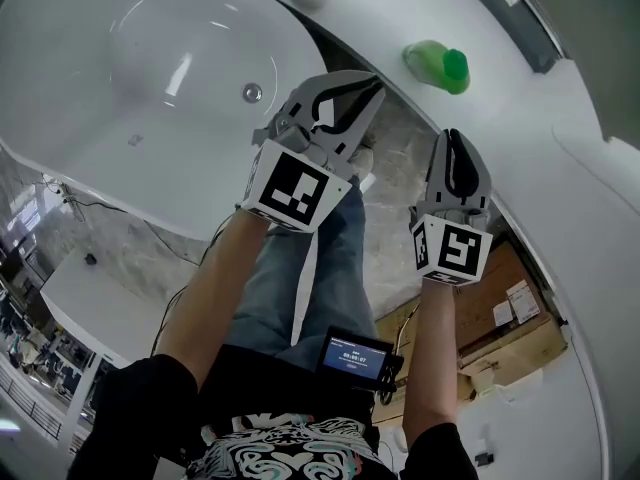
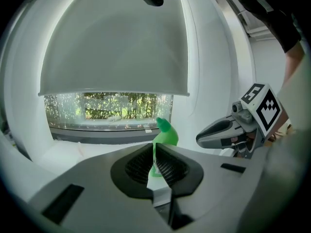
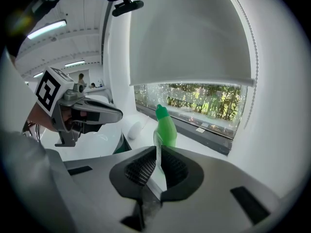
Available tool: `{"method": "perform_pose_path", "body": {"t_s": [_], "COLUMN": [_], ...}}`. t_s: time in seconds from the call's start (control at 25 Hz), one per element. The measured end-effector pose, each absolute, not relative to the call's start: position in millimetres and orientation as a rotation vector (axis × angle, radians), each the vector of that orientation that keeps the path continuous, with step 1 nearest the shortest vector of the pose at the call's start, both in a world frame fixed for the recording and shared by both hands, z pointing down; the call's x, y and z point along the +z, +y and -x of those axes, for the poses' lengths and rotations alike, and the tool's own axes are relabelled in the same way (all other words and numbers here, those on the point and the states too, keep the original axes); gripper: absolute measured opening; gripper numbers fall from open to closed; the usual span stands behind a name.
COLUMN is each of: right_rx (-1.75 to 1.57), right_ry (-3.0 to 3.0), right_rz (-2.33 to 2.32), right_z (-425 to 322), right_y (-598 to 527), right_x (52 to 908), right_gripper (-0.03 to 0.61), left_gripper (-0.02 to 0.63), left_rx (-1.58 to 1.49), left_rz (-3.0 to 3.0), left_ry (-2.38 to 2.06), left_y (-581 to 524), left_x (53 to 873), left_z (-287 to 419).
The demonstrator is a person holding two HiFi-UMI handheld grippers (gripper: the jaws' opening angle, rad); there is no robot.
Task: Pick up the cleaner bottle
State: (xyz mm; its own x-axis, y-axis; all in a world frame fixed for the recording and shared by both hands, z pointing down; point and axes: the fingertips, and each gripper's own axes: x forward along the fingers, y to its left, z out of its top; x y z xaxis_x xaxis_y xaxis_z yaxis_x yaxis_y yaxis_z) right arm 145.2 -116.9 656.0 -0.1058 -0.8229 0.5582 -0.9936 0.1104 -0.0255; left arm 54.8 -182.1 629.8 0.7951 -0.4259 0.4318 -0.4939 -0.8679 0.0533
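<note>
Upper right of the head view: cleaner bottle point(image 1: 437, 66) stands upright on the white ledge point(image 1: 505, 108) beyond the bathtub point(image 1: 95, 193), cap up, untouched. Both gripper views put it dead ahead, well clear of the jaws.

Left gripper point(image 1: 362, 88): jaws together with only a thin slit, holding nothing. Right gripper point(image 1: 455, 140): jaws closed, also empty.

Step, as judged: approach, no grasp yet. Right gripper sits closer to the bottle in the frame, so it's the likely picker. Next move needs the jaws spread wider than the bottle body, pushed forward level with it, then closed below the neck.

Clearances: window frame point(image 3: 214, 132) runs right behind the bottle, so little overshoot margin. Tub rim drops off toward frame left. Space in front of and above the bottle looks free. The grippers sit side by side, so watch the gap between them.
</note>
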Motion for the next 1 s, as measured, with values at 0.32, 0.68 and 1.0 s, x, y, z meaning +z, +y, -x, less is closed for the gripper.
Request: {"method": "perform_pose_path", "body": {"t_s": [0.32, 0.68, 1.0], "right_rx": [0.555, 0.570, 0.574], "right_ry": [-1.992, -2.018, -2.057], "right_rz": [-1.788, -1.839, -1.800], "right_z": [-147.9, -155.2, -151.9], "right_y": [-126.3, -138.4, -150.4], "right_x": [678.7, 704.3, 717.6], "right_gripper": [0.029, 0.077, 0.181], "left_gripper": [0.017, 0.017, 0.017], "left_rx": [0.616, 0.623, 0.615], "left_rz": [-2.838, -2.846, -2.847], "left_ry": [-0.718, -0.687, -0.651], "left_y": [-191.6, -198.3, -205.8], "left_x": [652.4, 676.4, 682.8], "left_z": [-57.6, -65.3, -73.9]}}
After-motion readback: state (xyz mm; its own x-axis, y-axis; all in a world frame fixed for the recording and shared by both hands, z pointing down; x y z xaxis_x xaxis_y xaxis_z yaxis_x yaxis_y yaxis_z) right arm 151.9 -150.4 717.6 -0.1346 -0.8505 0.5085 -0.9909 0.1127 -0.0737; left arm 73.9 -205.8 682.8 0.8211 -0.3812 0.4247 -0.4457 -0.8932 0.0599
